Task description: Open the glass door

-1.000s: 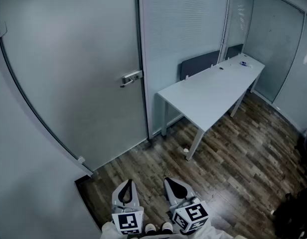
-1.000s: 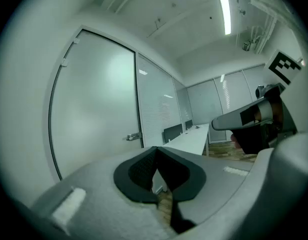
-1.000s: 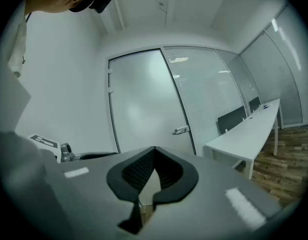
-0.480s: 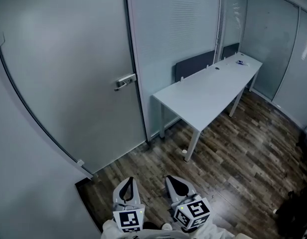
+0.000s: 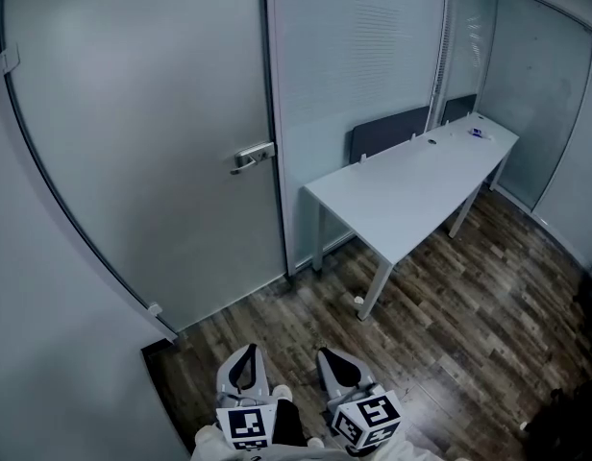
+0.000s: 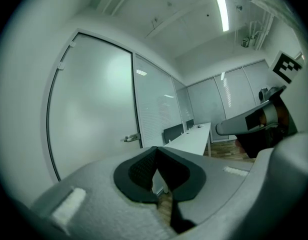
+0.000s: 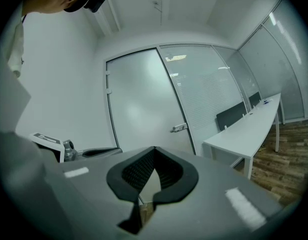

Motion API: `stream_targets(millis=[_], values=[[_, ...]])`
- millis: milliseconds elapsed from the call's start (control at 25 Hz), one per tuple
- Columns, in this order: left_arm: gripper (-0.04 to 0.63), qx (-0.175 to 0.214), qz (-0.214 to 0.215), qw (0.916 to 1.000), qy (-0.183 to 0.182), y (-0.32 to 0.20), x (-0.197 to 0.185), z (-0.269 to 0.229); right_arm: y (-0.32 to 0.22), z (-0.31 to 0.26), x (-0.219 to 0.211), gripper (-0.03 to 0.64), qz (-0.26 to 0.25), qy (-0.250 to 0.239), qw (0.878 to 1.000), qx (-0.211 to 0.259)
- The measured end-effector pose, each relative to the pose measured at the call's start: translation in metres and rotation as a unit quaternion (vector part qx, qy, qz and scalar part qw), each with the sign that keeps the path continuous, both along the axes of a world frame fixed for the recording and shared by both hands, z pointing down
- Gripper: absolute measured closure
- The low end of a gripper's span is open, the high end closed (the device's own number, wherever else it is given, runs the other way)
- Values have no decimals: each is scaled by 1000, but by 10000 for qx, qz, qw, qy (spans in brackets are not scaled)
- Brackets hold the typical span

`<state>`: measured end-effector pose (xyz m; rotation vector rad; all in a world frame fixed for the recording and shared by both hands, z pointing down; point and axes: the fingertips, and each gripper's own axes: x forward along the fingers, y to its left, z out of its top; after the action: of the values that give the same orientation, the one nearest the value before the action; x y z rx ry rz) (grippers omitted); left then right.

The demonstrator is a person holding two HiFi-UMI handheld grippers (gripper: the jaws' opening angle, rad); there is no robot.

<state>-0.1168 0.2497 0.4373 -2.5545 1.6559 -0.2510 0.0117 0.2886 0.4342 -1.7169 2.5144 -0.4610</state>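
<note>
The frosted glass door [image 5: 142, 142] stands shut in its frame at the left, with a metal lever handle [image 5: 253, 156] near its right edge. Both grippers hang low in the head view, well short of the door and apart from it. My left gripper [image 5: 243, 351] is shut with nothing in it, and so is my right gripper [image 5: 333, 352] beside it. In the left gripper view the left gripper [image 6: 155, 149] points level toward the handle [image 6: 131, 138]. In the right gripper view the right gripper [image 7: 154, 150] also faces the handle [image 7: 179, 128] across the room.
A long white desk [image 5: 411, 195] stands right of the door along a glass partition [image 5: 363, 56], with a dark panel [image 5: 387, 131] behind it and small items at its far end. The floor [image 5: 450, 315] is dark wood. A plain wall [image 5: 46, 353] runs along the left.
The head view swung left, then back right. A foot has stepped forward between the grippers. Both grippers stay shut, low in the view.
</note>
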Motion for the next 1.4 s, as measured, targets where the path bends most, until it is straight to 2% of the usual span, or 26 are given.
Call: stream_targets(millis=[400, 1120, 1400], values=[[591, -104, 77, 9999, 94, -79, -7, 14, -75, 15, -7, 614, 74, 133, 9997, -187], [591, -283, 176, 9993, 161, -262, -45, 20, -252, 18, -59, 614, -39, 225, 9990, -395], [591, -268, 299, 9990, 217, -300, -50, 21, -283, 18, -69, 614, 74, 310, 9987, -399]])
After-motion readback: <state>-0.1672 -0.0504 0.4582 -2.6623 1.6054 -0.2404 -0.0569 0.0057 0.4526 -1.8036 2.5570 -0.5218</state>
